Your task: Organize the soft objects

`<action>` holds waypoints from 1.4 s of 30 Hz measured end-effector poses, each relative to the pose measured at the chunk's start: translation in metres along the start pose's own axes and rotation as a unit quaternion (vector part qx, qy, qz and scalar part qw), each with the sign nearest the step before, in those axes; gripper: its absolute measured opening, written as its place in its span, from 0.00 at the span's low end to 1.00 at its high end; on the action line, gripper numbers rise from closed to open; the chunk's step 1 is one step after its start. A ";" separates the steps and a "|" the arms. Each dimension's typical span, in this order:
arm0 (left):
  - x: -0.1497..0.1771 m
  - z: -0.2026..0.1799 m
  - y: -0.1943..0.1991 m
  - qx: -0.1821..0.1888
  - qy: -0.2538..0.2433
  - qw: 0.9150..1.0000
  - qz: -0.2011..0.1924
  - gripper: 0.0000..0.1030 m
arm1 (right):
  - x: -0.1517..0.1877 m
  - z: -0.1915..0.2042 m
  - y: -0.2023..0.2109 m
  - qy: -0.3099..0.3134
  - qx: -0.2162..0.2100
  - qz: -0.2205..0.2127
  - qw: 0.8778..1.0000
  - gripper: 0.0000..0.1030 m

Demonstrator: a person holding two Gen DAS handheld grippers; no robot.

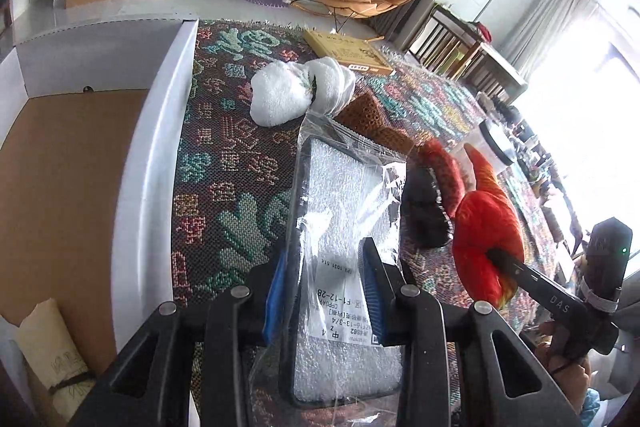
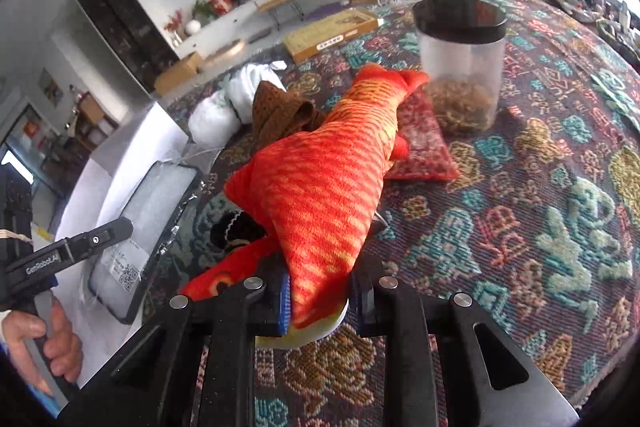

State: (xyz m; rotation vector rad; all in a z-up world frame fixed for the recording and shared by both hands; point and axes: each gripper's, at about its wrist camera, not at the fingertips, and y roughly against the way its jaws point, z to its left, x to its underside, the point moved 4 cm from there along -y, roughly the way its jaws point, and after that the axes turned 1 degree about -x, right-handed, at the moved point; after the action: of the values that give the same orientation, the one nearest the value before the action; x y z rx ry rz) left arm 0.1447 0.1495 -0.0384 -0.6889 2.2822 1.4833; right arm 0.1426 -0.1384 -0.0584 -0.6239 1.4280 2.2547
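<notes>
My left gripper point(image 1: 326, 291) is shut on a phone case in a clear plastic bag point(image 1: 344, 227), held above the patterned tablecloth beside a white cardboard box point(image 1: 156, 131). My right gripper point(image 2: 320, 297) is shut on an orange-red plush fish point(image 2: 320, 183), lifted a little over the table. The fish also shows in the left wrist view point(image 1: 486, 227), and the bagged case in the right wrist view point(image 2: 148, 211). White rolled towels point(image 1: 296, 91) lie further back, with a brown knitted cloth point(image 2: 280, 111) and a red mesh pouch point(image 2: 420, 143) near them.
A clear jar with a black lid point(image 2: 460, 67) stands behind the fish. A flat yellow box point(image 1: 348, 51) lies at the table's far edge. A black soft item point(image 1: 424, 211) lies between case and fish. The white box holds a beige paper-wrapped roll point(image 1: 52, 351).
</notes>
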 end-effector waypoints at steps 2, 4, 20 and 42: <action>0.001 0.005 0.019 0.016 0.017 1.000 -0.014 0.33 | 0.001 -0.001 0.011 0.005 0.007 0.000 1.000 0.23; 0.002 0.015 0.042 0.025 0.032 0.999 -0.028 0.33 | 0.001 0.010 0.016 0.018 -0.001 0.004 1.000 0.23; 0.045 0.197 0.169 -0.241 0.101 0.960 -0.103 0.98 | 0.042 0.319 0.002 0.180 -0.278 0.089 0.940 0.75; 0.118 -0.087 0.003 -0.088 -0.171 0.981 -0.023 0.98 | 0.080 -0.082 -0.002 0.002 0.223 -0.022 0.975 0.77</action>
State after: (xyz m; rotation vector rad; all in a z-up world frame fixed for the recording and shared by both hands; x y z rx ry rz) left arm 0.0439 0.0453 -0.0629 -0.4835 1.8850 1.6514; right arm 0.0910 -0.2045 -0.1362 -0.5042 1.8231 1.8059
